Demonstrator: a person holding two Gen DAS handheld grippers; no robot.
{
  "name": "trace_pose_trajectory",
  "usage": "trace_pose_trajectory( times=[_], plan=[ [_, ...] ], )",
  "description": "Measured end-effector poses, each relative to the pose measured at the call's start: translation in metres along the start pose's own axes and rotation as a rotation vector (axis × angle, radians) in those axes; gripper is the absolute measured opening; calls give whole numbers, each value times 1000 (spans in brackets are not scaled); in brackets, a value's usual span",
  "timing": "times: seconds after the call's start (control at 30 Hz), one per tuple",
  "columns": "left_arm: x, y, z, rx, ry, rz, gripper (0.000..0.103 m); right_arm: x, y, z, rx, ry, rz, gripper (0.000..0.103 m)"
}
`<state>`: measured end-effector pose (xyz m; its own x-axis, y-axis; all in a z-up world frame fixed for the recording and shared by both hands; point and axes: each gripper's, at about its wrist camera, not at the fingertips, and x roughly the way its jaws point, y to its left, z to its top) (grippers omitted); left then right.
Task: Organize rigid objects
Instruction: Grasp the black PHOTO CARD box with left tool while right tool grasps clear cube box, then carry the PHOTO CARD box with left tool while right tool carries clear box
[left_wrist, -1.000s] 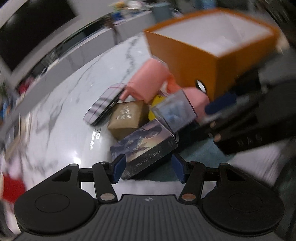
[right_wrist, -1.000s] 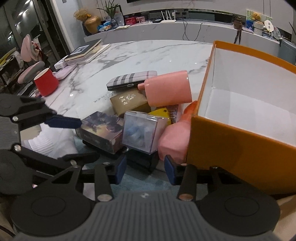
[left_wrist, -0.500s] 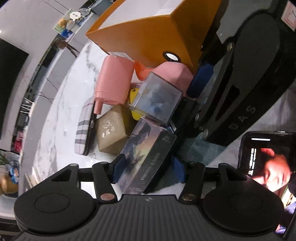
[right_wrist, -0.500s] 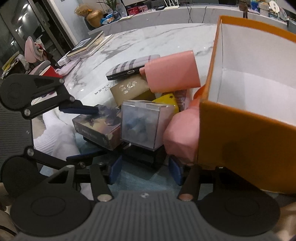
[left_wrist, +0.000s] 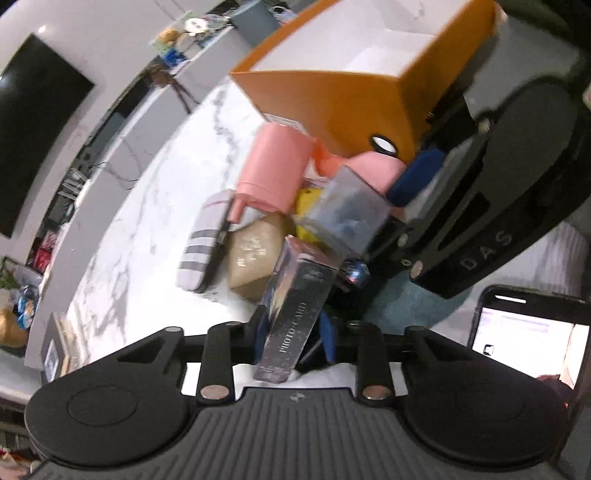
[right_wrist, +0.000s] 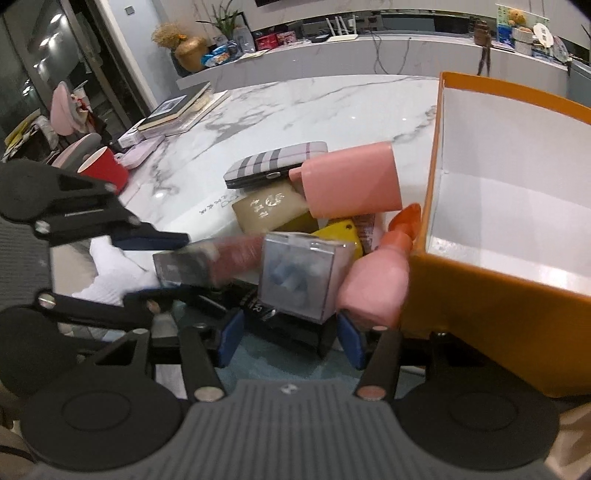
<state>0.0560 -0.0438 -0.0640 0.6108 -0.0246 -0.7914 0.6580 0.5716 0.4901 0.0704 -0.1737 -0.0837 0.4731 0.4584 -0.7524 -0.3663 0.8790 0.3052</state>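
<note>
Left gripper fingers closing on one photo-card box; right gripper fingers half-open, empty; one orange box.

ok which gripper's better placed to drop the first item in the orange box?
Left, probably. The left gripper is closing with the photo card box between its fingers; the right gripper is open below the clear cube, beside the orange box.

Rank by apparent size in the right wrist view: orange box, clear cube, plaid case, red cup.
1. orange box, by far the largest, also nearest the camera.
2. clear cube, near the camera, so likely flattered.
3. plaid case.
4. red cup.
Case versus cup is close; both sit farther back.
</note>
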Motion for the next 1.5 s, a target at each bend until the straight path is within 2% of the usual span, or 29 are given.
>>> trace_pose_trajectory(
  times=[0.17,0.37,0.53,0.7,0.8,1.0,1.2,1.3,1.5],
  plan=[
    [-16,24,-3,-161,-14,-4,25,4,10,6,67,-18,-65,58],
    [-29,54,-15,-398,-50,-104,25,6,36,12,67,-83,-171,62],
    [-34,70,-19,-482,-70,-167,25,14,46,17,18,-110,-248,63],
    [-27,64,-25,-485,-75,-164,25,27,46,24,-35,-96,-305,61],
    [-26,64,-26,-487,-83,-159,25,31,46,24,-72,-95,-311,55],
    [-12,58,-17,-437,-77,-150,25,22,44,17,-106,-83,-265,53],
    [4,55,-11,-383,-40,-191,25,9,39,10,-144,-85,-222,52],
    [16,54,-11,-384,-5,-217,25,6,35,4,-149,-77,-199,50],
    [27,50,-7,-396,43,-220,26,5,30,4,-145,-81,-160,51]
  ],
)
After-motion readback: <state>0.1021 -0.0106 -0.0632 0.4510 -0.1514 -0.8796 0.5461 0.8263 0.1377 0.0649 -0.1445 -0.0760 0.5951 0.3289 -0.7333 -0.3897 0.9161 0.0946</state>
